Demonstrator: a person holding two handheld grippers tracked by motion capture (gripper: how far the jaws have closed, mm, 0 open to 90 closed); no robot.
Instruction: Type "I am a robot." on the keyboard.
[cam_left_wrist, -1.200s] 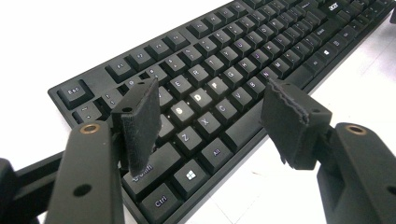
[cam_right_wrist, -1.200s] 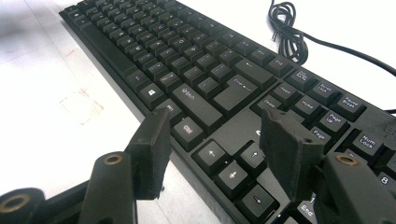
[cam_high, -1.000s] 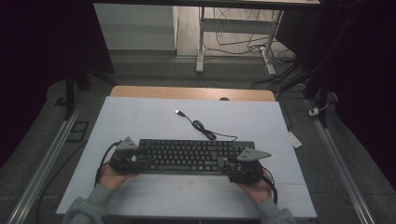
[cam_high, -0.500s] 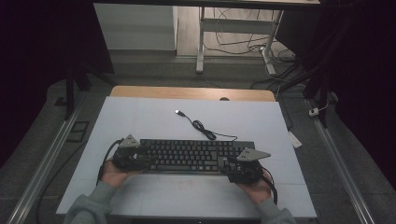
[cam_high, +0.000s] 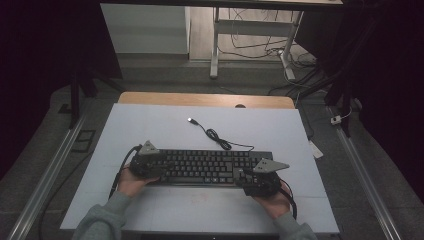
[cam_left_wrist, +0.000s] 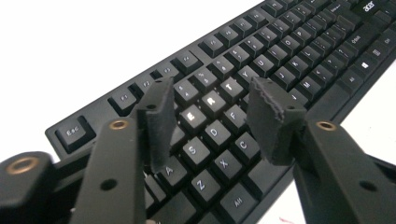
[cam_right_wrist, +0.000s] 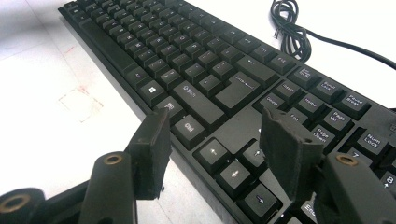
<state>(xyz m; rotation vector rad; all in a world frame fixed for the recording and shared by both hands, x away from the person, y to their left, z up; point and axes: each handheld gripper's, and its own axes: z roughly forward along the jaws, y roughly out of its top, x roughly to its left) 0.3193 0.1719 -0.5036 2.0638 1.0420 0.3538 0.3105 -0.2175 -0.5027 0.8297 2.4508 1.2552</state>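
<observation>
the black keyboard (cam_high: 207, 167) lay lengthwise across the near half of the white table (cam_high: 150, 125), and everything here is placed against it. at the keyboard's left end the left tool (cam_high: 152, 167) sat in the person's left hand (cam_high: 131, 182), its grey three-cornered plate above the corner of the keys. in the left gripper view that tool (cam_left_wrist: 212, 116) stood over the letter block, one pad (cam_left_wrist: 159, 121) over the keys toward the esc side and the other pad (cam_left_wrist: 271, 119) over the keys toward the space bar side, with the e, r and t keys showing in the gap between them. its jaws had just been closing, yet the pads pressed on nothing and stood apart, with the key tops below them. from the keyboard's back edge its black cable (cam_high: 220, 140) ran away in a small coil to a plug (cam_high: 190, 120) lying on the table farther off. at the keyboard's right end the right tool (cam_high: 250, 177) sat in the right hand (cam_high: 275, 200). in the right gripper view this tool (cam_right_wrist: 212, 140) hung open over the keyboard's near edge, one pad (cam_right_wrist: 152, 149) just off that edge beside the ctrl key, the other pad (cam_right_wrist: 287, 149) over the arrow keys; whether either pad touched the keyboard could not be told. a faint red square mark (cam_right_wrist: 81, 102) lay on the table just in front of the keyboard.
</observation>
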